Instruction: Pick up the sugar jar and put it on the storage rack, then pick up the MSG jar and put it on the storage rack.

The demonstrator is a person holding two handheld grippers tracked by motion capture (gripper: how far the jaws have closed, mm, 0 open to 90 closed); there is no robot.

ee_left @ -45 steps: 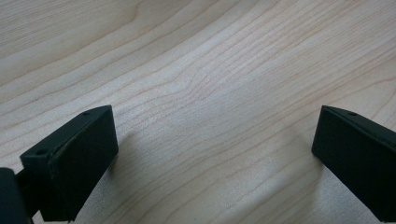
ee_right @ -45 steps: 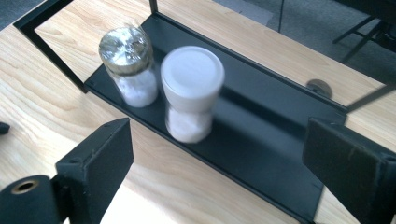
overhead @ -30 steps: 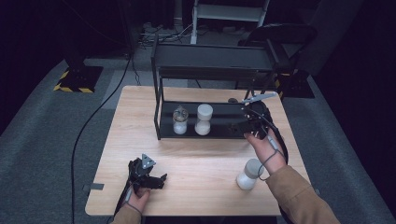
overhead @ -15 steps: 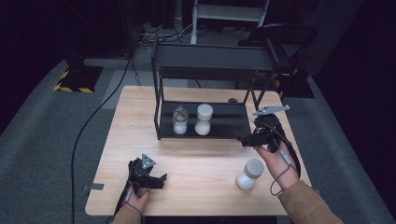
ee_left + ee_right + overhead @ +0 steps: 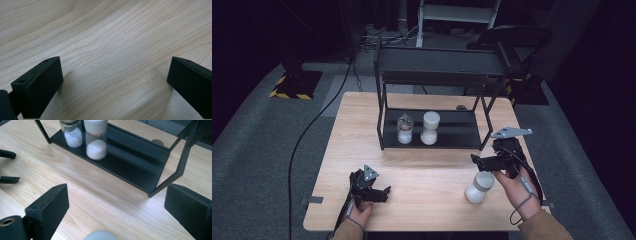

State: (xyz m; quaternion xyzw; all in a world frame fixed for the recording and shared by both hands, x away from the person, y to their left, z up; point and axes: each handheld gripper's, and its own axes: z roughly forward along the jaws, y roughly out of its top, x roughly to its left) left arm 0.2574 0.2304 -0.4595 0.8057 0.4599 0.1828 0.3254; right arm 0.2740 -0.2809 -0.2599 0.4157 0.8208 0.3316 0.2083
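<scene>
A black two-tier rack (image 5: pixel 452 132) stands at the back of the wooden table. On its lower shelf (image 5: pixel 140 170) stand a clear-lidded jar (image 5: pixel 405 129) (image 5: pixel 72 132) and a white-capped jar (image 5: pixel 430 127) (image 5: pixel 96 141), both holding white grains. A third white-capped jar (image 5: pixel 479 187) stands upright on the table by the person's right hand; its cap (image 5: pixel 101 235) shows below the jaws, untouched. My right gripper (image 5: pixel 479 162) (image 5: pixel 116 205) hovers just behind that jar; its jaws have just been opening, with nothing between them. My left gripper (image 5: pixel 382 192) (image 5: pixel 115 82) rests open over bare wood at the front left.
A small dark round object (image 5: pixel 460 107) (image 5: pixel 158 142) lies on the table behind the rack. The left gripper's fingertips (image 5: pixel 7 154) show far off in the right gripper view. A black cable (image 5: pixel 312 130) runs over the grey floor left of the table.
The right gripper has drawn back from the rack's right end toward the front, down near the jar on the table. The left gripper has stayed still.
</scene>
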